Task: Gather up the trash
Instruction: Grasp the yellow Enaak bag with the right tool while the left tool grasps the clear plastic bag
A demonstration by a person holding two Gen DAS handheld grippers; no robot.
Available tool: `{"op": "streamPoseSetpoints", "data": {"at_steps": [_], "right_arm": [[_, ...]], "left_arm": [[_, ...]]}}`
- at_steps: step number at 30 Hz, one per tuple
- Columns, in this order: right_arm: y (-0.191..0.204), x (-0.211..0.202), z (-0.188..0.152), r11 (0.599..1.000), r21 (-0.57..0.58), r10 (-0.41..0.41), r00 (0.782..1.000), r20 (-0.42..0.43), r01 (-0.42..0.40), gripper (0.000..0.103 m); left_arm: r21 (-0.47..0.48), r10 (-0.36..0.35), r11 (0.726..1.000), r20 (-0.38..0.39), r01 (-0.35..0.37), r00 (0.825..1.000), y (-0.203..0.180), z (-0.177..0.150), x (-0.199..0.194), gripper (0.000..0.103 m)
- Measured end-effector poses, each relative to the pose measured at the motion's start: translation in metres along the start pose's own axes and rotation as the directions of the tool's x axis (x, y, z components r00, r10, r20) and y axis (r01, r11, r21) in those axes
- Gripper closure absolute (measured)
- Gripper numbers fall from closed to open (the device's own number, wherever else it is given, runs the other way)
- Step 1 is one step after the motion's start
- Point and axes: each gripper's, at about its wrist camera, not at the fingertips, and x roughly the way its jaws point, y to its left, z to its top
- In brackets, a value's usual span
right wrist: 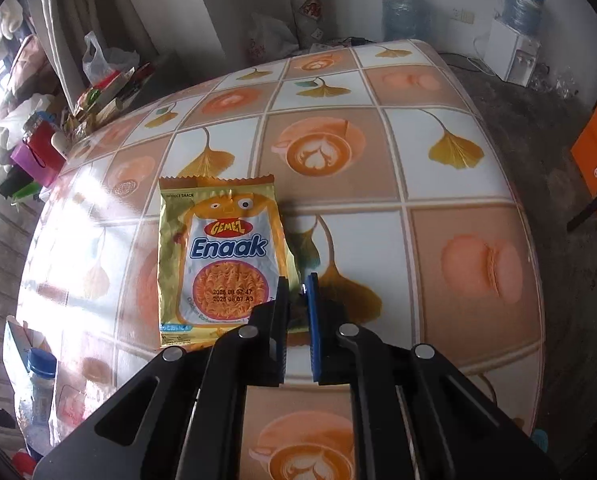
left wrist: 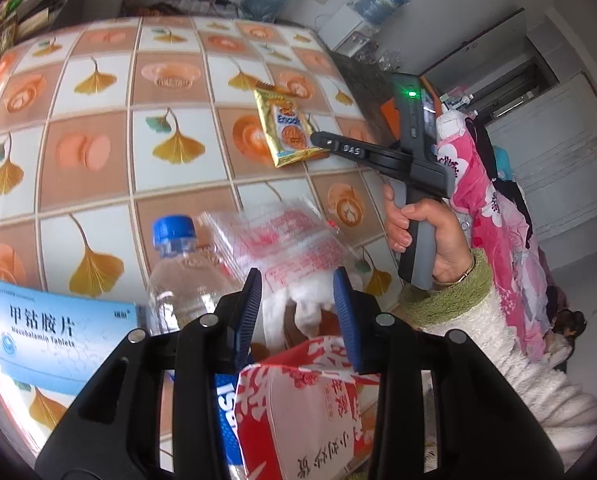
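Left wrist: left gripper [left wrist: 297, 304] half closed around a clear crinkled wrapper [left wrist: 282, 240], lifting it over the tablecloth [left wrist: 98, 184]. Right wrist: right gripper [right wrist: 297, 292] clenched on the noodle snack packet [right wrist: 222, 256] corner, flat on the cloth, easiest edge to pinch.

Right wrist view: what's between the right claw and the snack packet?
Nothing. The right wrist view shows the right claw closed on the lower right edge of the snack packet.
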Motion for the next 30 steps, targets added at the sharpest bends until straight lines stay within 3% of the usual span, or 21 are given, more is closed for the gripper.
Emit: {"op": "streamPoseSetpoints", "data": {"at_steps": [7, 18, 22, 25, 30], "right_arm": [[-0.012, -0.021, -0.041, 0.998, 0.062, 0.019, 0.999, 0.029, -0.021, 0.094], [-0.024, -0.045, -0.086, 0.994, 0.113, 0.003, 0.999, 0.046, -0.008, 0.095], [-0.028, -0.048, -0.092, 0.992, 0.126, 0.004, 0.999, 0.047, -0.010, 0.095], [-0.029, -0.049, -0.093, 0.991, 0.136, 0.004, 0.999, 0.048, -0.011, 0.095], [-0.026, -0.048, -0.093, 0.991, 0.133, -0.008, 0.998, 0.055, 0.001, 0.095]], "left_arm": [[-0.017, -0.005, 1.000, -0.044, 0.004, 0.999, 0.000, -0.016, 0.010, 0.068], [0.097, -0.013, 0.995, -0.060, 0.019, 0.998, -0.037, -0.064, 0.028, 0.068], [0.146, 0.039, 0.988, 0.025, -0.043, 0.999, -0.043, -0.066, 0.020, 0.065], [0.031, 0.009, 0.999, 0.070, -0.012, 0.997, -0.028, -0.050, 0.013, 0.055], [-0.121, -0.041, 0.991, 0.126, 0.056, 0.991, -0.010, -0.026, 0.018, 0.051]]}}
